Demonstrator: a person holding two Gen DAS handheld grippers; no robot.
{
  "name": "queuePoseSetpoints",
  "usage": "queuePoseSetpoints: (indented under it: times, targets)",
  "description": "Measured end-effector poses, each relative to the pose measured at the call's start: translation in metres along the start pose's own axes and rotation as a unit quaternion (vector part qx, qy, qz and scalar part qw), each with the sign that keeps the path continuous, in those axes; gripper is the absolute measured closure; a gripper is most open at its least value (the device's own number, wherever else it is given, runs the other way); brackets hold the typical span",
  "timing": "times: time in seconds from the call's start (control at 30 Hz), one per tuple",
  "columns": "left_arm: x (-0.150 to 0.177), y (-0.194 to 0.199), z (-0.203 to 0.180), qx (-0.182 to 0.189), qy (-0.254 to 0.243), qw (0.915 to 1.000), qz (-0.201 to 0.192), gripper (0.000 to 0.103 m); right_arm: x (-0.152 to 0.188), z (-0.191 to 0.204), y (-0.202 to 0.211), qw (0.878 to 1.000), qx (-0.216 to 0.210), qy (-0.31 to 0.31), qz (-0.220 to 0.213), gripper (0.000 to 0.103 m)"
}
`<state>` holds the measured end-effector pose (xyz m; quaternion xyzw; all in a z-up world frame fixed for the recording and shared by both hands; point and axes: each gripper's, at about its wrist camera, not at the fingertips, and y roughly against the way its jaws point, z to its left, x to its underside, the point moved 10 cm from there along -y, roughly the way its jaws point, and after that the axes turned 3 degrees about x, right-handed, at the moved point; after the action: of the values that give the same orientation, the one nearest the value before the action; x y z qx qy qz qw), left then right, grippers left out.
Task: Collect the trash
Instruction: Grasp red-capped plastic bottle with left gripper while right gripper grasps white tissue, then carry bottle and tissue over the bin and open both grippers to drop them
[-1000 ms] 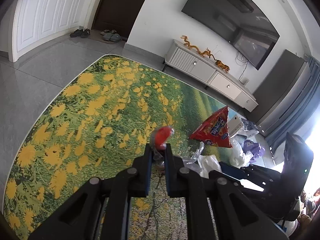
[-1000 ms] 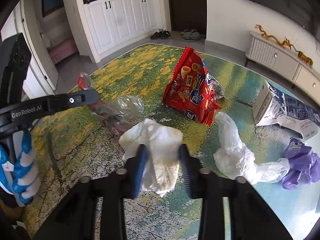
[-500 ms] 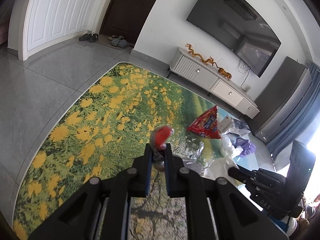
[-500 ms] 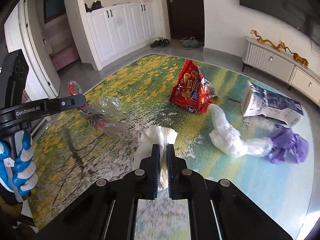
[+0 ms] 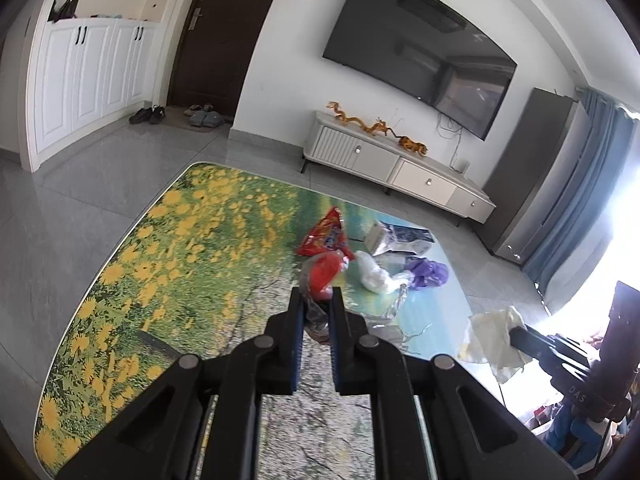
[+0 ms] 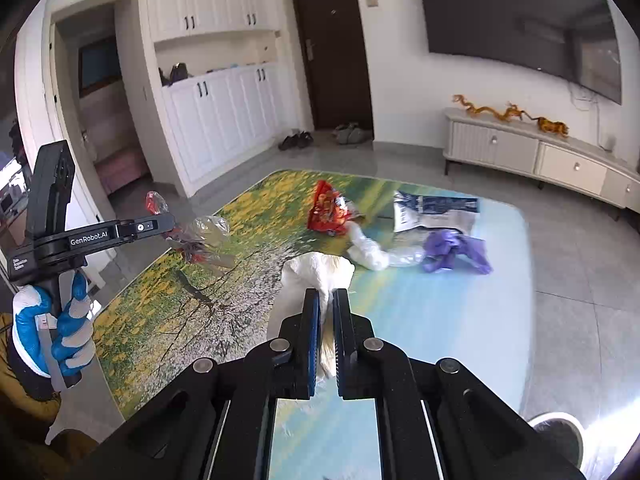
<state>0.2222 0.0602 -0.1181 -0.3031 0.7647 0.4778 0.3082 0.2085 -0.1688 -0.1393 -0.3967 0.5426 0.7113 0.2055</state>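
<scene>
My left gripper (image 5: 316,294) is shut on a crumpled clear wrapper with a red end (image 5: 323,270) and holds it above the rug; it also shows in the right wrist view (image 6: 200,236). My right gripper (image 6: 326,298) is shut on a crumpled white tissue (image 6: 316,270), lifted off the rug; the tissue also shows in the left wrist view (image 5: 494,330). On the rug lie a red snack bag (image 6: 326,210), a white plastic bag (image 6: 374,250), a purple glove (image 6: 454,250) and a flattened carton (image 6: 432,214).
The flower-patterned rug (image 5: 192,248) lies on grey floor tiles. A white TV cabinet (image 5: 392,166) stands along the far wall under a TV. White cupboards (image 6: 224,116) and shoes by a dark door (image 6: 332,48) are beyond the rug. A round white rim (image 6: 556,426) shows at the lower right.
Both grippers have risen away from the rug with their trash. The right gripper went from open around the tissue to shut on it and lifted it. The left kept its wrapper.
</scene>
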Motion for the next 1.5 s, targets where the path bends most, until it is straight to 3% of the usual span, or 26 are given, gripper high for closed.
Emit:
queuePoseSetpoints:
  times: [0.27, 0.43, 0.67, 0.9, 1.1, 1.5]
  targets:
    - [0.009, -0.007, -0.076, 0.029, -0.057, 0.9977, 0.020, 0.093, 0.018, -0.065, 0.064, 0.997, 0.042, -0.053, -0.038, 0.096]
    - [0.030, -0.038, -0.152, 0.061, -0.117, 0.9894, 0.060, 0.093, 0.049, -0.131, 0.098, 0.989, 0.089, -0.105, -0.047, 0.096]
    - [0.083, -0.094, -0.270, 0.114, -0.207, 0.9632, 0.127, 0.093, 0.114, -0.233, 0.134, 0.968, 0.169, -0.182, -0.033, 0.096]
    - [0.153, -0.154, -0.363, 0.139, -0.274, 0.9313, 0.196, 0.093, 0.182, -0.305, 0.128, 0.945, 0.204, -0.257, 0.010, 0.096]
    - [0.199, -0.202, -0.403, 0.142, -0.291, 0.9134, 0.246, 0.091, 0.224, -0.341, 0.111, 0.928, 0.212, -0.304, 0.038, 0.095]
    - [0.241, -0.247, -0.434, 0.138, -0.281, 0.9021, 0.297, 0.086, 0.266, -0.371, 0.091, 0.908, 0.227, -0.344, 0.073, 0.086]
